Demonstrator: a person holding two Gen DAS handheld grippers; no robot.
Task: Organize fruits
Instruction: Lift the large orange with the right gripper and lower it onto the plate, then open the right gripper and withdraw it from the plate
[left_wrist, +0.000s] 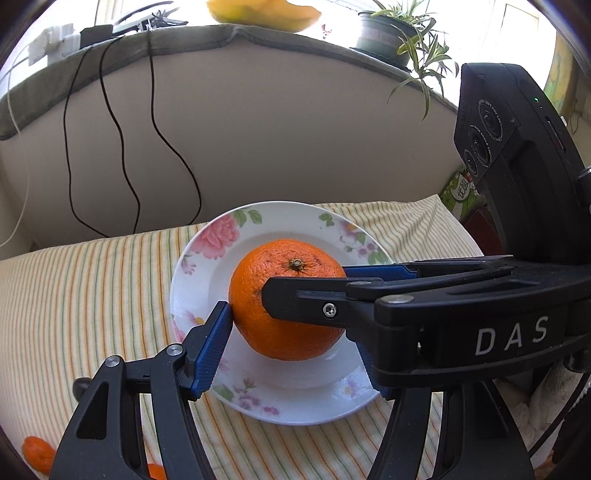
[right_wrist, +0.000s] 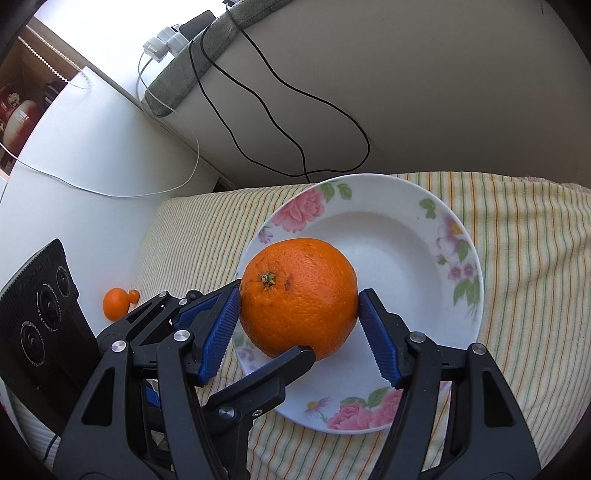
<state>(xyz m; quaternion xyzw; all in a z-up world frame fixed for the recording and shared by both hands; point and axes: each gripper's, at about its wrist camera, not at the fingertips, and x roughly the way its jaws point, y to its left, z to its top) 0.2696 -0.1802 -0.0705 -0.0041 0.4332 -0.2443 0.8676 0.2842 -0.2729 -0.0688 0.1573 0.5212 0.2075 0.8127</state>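
Note:
A large orange (left_wrist: 284, 299) (right_wrist: 299, 295) rests on a white plate with pink flowers (left_wrist: 218, 236) (right_wrist: 399, 236) on a striped cloth. Both grippers hold it from crossing directions. My left gripper (left_wrist: 291, 325) has its blue pads (left_wrist: 212, 343) against the orange's sides; its far finger is hidden behind the right gripper's body. My right gripper (right_wrist: 299, 328) has both blue pads (right_wrist: 376, 332) pressed on the orange. In the left wrist view the right gripper's black finger (left_wrist: 295, 295) crosses in front of the fruit.
Smaller orange fruits lie at the cloth's near-left (left_wrist: 37, 454) and on the white surface (right_wrist: 116, 302). Black cables (left_wrist: 122, 147) hang down the beige wall. A potted plant (left_wrist: 399, 33) and yellow fruit (left_wrist: 262, 14) sit on the ledge above.

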